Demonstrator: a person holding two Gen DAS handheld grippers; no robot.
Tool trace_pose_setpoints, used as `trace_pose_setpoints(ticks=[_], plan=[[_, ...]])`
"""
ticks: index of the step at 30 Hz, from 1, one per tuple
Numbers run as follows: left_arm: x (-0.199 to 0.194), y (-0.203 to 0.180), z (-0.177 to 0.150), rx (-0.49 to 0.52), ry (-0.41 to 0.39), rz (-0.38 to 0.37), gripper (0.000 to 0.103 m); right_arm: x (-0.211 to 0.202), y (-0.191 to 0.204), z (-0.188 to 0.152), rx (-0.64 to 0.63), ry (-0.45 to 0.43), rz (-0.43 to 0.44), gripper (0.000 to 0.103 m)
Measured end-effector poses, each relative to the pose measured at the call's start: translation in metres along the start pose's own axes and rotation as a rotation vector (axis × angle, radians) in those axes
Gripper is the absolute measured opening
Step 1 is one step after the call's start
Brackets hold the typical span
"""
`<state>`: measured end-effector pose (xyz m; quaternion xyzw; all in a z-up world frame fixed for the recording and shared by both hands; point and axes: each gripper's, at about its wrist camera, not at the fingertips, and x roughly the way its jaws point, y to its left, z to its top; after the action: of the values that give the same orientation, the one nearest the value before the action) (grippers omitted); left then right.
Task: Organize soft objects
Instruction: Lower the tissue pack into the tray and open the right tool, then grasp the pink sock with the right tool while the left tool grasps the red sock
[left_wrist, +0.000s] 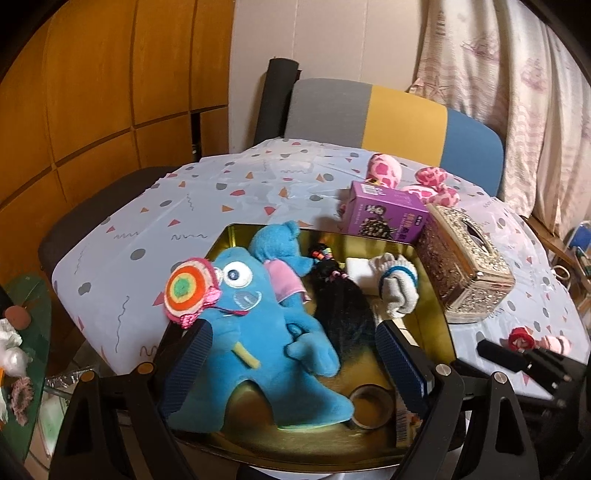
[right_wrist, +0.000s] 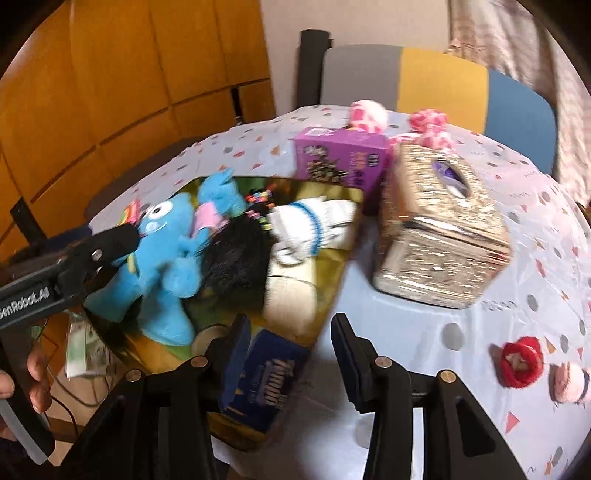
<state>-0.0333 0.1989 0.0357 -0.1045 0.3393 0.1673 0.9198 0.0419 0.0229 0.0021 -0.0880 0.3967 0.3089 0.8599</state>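
Left gripper (left_wrist: 291, 354), jaws wide apart, straddles a blue plush toy (left_wrist: 266, 332) in the gold tray (left_wrist: 436, 325). Right gripper (right_wrist: 291, 350), jaws apart and empty, hangs at the tray's four o'clock.

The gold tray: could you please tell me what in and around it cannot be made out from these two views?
- Tape roll: left wrist view, partly hidden behind the blue plush.
- Blue box: right wrist view, lettering blurred; the right gripper finger covers one side.
- Gold tray: near rim cut off by the left gripper in its own view.
- Tissue box: right wrist view, motion-blurred.
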Motion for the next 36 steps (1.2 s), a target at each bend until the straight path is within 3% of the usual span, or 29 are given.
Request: trace_pose_setpoints(ticks=[9, 20, 24, 29, 36], plan=[[-0.005, -0.027, 0.002, 0.07, -0.007, -0.056, 0.09, -0.028, -0.081, -0.004, 0.16, -0.029, -0.139, 0.046], [-0.008, -0.087, -0.001, 0.215, 0.007, -0.159, 0.09, -0.085, -0.229, -0.013, 0.443, -0.116, -0.438, 0.046], [-0.008, -0.109, -0.003, 0.265, 0.018, -0.2, 0.09, -0.098, -0.285, -0.032, 0.584, -0.155, -0.579, 0.046], [-0.006, -0.148, -0.008, 0.334, 0.034, -0.267, 0.09, -0.108, -0.337, -0.066, 0.892, -0.161, -0.532, 0.046], [0.015, -0.216, -0.025, 0.468, 0.11, -0.363, 0.085, -0.112, -0.355, -0.094, 1.062, -0.15, -0.463, 0.046]])
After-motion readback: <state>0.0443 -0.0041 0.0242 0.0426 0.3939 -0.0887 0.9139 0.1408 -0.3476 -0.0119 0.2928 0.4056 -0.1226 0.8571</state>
